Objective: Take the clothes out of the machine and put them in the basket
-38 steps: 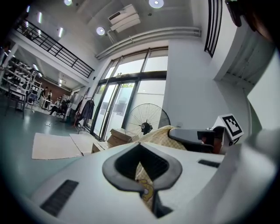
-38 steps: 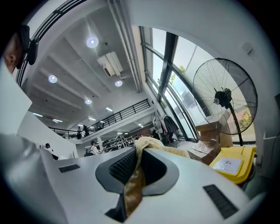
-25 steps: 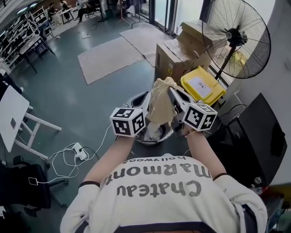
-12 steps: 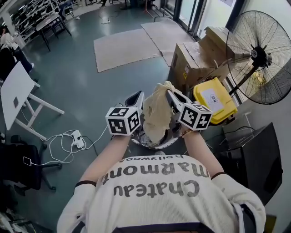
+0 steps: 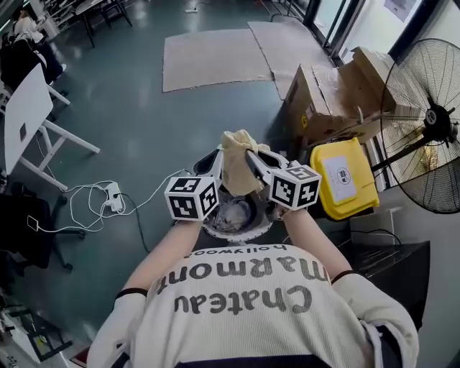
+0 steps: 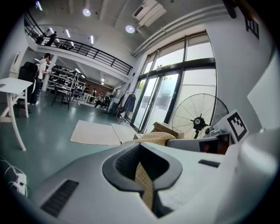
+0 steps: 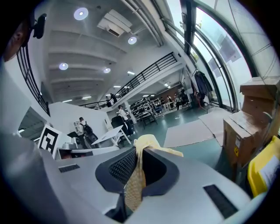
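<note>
Jaws of the left gripper clenched on a fold of pale yellow textured cloth; jaws of the right gripper likewise pinched tight on the same cloth, a woven strip squeezed between the pads in each gripper view. Both grippers side by side, tips close together, cloth bunched between and above them.

No surface beneath, only a grey-green floor, with a round pale basket directly under the grippers and whitish laundry inside it. Cloth held above that basket: top end humped over the jaw tips, long axis running from there down toward the basket's opening, lower end hanging loose. Contact with the laundry below impossible to tell.

Around:
- two beige mats flat on the floor
- brown cardboard boxes
- a yellow plastic bin near the basket
- a large black pedestal fan
- a white folding table
- a white power strip with loose cables

A large open hall, with tall windows, a railed balcony and round ceiling lights.
</note>
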Tool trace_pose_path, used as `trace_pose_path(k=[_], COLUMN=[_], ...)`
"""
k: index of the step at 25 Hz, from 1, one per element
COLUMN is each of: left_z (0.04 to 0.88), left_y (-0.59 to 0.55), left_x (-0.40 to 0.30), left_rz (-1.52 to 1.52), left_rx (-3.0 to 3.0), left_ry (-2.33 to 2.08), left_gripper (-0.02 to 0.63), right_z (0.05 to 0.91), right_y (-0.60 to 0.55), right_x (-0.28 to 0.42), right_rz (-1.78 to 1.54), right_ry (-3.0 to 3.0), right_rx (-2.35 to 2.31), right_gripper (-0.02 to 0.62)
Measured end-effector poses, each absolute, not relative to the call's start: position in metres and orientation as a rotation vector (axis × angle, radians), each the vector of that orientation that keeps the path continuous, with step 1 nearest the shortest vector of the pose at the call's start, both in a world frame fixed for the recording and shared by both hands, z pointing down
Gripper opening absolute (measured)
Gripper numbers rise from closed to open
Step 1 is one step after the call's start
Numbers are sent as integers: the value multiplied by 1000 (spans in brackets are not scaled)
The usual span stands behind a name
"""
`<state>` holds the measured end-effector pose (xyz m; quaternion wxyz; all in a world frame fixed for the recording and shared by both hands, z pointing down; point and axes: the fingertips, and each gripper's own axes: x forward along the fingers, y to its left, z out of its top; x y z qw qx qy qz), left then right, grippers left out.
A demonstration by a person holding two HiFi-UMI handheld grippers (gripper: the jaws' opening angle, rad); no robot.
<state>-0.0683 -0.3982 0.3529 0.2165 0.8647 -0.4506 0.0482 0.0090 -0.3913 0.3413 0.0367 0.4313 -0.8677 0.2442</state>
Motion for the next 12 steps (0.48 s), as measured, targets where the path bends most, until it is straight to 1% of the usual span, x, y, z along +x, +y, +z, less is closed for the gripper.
trace_pose_path(k=[4, 7, 12], left_z=[385, 413, 474], left_y=[-396, -386, -371], left_x=[-60, -63, -80], left_rz=[106, 84, 203], left_rx=[2350, 2301, 2177], left_ry=[-1289, -1293, -1339], left_gripper=[6, 8, 8], right_z=[378, 416, 480], right_y=[-400, -402, -399], right_x=[12, 13, 6], right_rz=[782, 870, 1019], right_ry=[-2666, -2638, -2578], right_rx=[1191, 1142, 1085], right_gripper=[51, 51, 51])
